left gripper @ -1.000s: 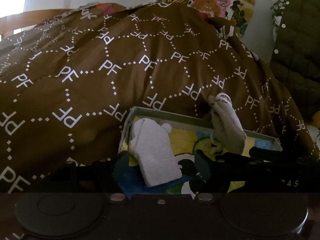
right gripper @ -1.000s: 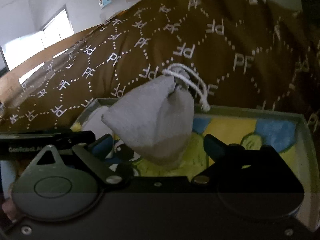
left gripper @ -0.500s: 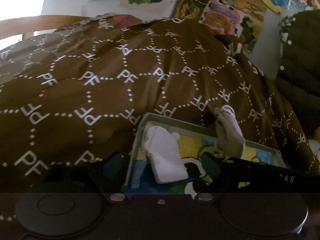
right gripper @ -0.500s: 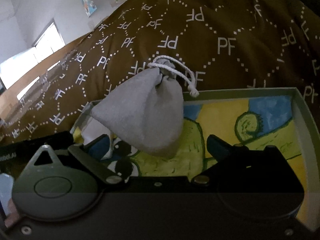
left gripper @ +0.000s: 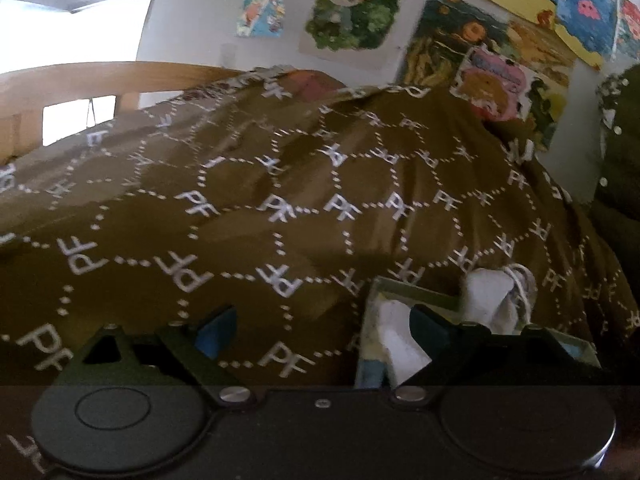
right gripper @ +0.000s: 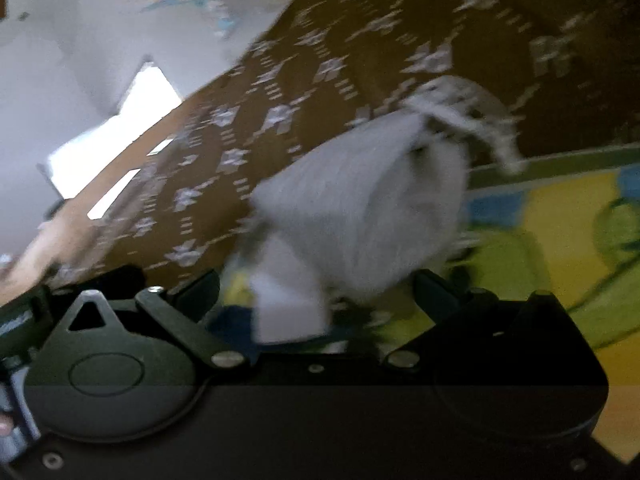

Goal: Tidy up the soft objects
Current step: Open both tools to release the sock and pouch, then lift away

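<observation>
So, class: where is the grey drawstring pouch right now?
The grey drawstring pouch sits in the tray, near its back rim, ahead of the open right gripper, beside a white cloth.

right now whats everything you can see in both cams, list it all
drawstring pouch: one, grey with a white cord, standing in the tray ahead of the right gripper
white soft item: one, white, lying in the tray's left end
tray: one, grey rim, yellow, green and blue picture inside, on the bed cover
bed cover: one, brown with white PF letters, under and behind the tray
bed frame: one, light wood, behind the cover
pictures: several, colourful, on the wall
window: one, bright, upper left
quilted fabric: one, dark green, far right
left gripper: black, blue pads, open, holding nothing
right gripper: black, open, pouch not gripped
</observation>
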{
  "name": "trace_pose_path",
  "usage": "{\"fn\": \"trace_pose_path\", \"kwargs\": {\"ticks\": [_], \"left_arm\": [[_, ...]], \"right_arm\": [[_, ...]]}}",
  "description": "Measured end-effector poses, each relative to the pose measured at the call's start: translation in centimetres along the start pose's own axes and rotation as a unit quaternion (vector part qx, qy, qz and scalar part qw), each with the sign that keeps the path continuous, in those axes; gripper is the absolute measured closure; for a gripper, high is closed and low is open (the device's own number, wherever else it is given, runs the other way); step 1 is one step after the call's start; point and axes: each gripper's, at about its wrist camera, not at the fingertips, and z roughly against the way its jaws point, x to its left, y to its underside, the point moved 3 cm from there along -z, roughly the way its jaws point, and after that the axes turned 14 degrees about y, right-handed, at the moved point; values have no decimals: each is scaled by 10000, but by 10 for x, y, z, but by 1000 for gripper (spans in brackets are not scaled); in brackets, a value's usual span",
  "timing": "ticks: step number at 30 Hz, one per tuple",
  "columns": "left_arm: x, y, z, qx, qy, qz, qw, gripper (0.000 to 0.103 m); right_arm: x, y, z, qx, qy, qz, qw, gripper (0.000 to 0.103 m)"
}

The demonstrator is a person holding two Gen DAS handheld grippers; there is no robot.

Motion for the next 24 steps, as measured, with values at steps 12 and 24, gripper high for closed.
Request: {"fn": "trace_pose_path", "kwargs": {"ticks": [12, 24], "left_arm": [[27, -5, 32, -265, -232, 321, 9989, 9], [61, -7, 74, -434, -514, 594, 9960, 8]], "right_arm": [[64, 23, -3, 415, -2246, 147, 9734, 0], [94, 32, -6, 185, -2601, -235, 9651, 0]]}}
